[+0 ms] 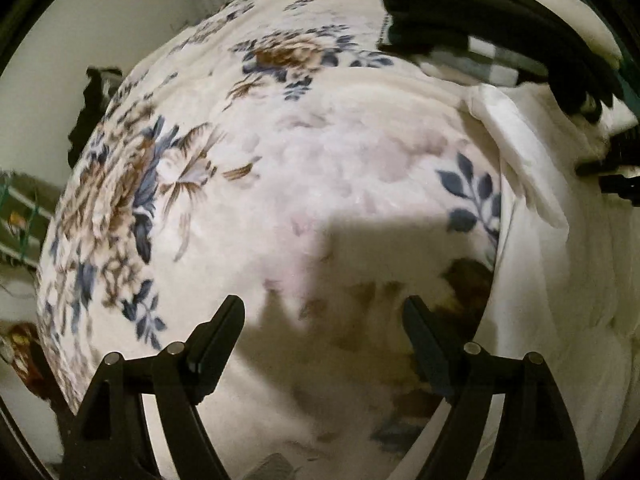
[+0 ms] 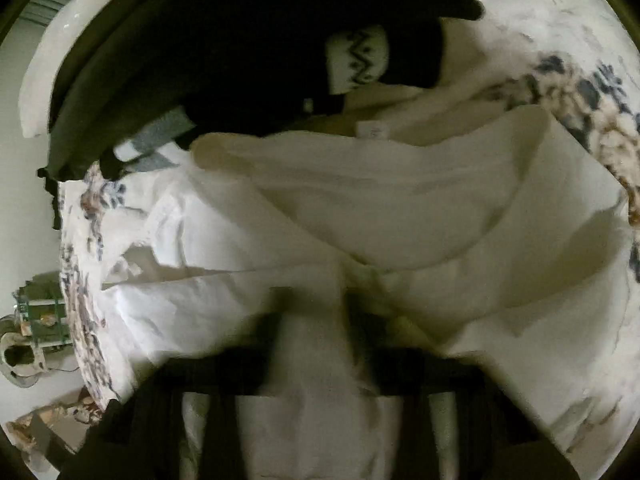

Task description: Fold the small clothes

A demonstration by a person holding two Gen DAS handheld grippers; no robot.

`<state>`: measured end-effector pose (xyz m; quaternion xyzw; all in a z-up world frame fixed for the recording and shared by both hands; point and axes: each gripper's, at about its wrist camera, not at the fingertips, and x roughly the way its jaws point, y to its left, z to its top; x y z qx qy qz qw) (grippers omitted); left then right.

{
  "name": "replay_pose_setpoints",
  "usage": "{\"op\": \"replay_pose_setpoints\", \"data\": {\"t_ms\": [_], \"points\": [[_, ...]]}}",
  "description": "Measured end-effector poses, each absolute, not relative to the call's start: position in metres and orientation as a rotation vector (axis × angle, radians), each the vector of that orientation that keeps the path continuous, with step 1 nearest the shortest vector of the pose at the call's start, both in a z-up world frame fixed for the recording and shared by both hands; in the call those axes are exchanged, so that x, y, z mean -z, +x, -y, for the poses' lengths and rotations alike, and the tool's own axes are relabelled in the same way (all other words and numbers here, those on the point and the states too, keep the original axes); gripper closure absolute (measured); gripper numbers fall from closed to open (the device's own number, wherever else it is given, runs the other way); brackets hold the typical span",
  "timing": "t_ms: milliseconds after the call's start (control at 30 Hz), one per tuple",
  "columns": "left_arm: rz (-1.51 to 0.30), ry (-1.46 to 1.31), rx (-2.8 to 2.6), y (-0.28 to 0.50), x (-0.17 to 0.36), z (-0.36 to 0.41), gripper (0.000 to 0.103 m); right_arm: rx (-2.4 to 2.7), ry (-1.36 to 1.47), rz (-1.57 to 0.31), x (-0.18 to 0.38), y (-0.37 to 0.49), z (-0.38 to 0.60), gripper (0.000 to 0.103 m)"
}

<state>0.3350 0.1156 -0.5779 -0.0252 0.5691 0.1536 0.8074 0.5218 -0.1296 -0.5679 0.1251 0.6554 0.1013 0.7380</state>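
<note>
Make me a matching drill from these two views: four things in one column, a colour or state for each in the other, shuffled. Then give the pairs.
Things:
1. left gripper
2. right gripper
3. blanket
4. pile of clothes

States:
A. mostly dark, at the far end of the bed
B. shut on the white garment
C. floral, blue and brown on cream
D. open, holding nothing

Pairs: 1-D, 2-B, 3-C, 4-A
</note>
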Motion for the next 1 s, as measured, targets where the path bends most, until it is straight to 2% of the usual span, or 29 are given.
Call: {"op": "replay_pose_setpoints", "data": {"t_ms": [33,67,200,300,367,500,633,700,1000], "points": [[-1.216,-0.067,-0.324,0.336,0.578,-0.116,0.015,-0.206,0.272,-1.388,0.556,0.516,0.132,0.099],[-1.210,-0.073,-0.321,0.338,0.576,-0.115,0.014,-0.191,0.275,-1.351,0.547,0.514,0.133,0.099],[-1.197,-0.098,-0.304,0.345,0.572,-0.109,0.014,-0.085,0.351,-1.278,0.507,0.493,0.164,0.099],[-1.186,-0.094,-0.290,0.352,0.569,-0.103,0.014,0.003,0.373,-1.298,0.500,0.488,0.185,0.099],[-1.180,-0.083,-0.285,0.358,0.567,-0.097,0.014,0.062,0.395,-1.385,0.515,0.493,0.196,0.091],[-1.166,-0.059,-0.263,0.363,0.561,-0.090,0.014,0.087,0.544,-1.414,0.521,0.480,0.230,0.058],[-1.171,-0.033,-0.228,0.355,0.554,-0.084,0.014,0.072,0.583,-1.432,0.504,0.433,0.261,0.055],[-1.179,-0.033,-0.201,0.346,0.550,-0.080,0.014,0.092,0.585,-1.466,0.501,0.405,0.275,0.049],[-1.279,-0.009,-0.046,0.281,0.536,-0.007,0.014,0.180,0.566,-1.614,0.482,0.278,0.367,0.049]]}}
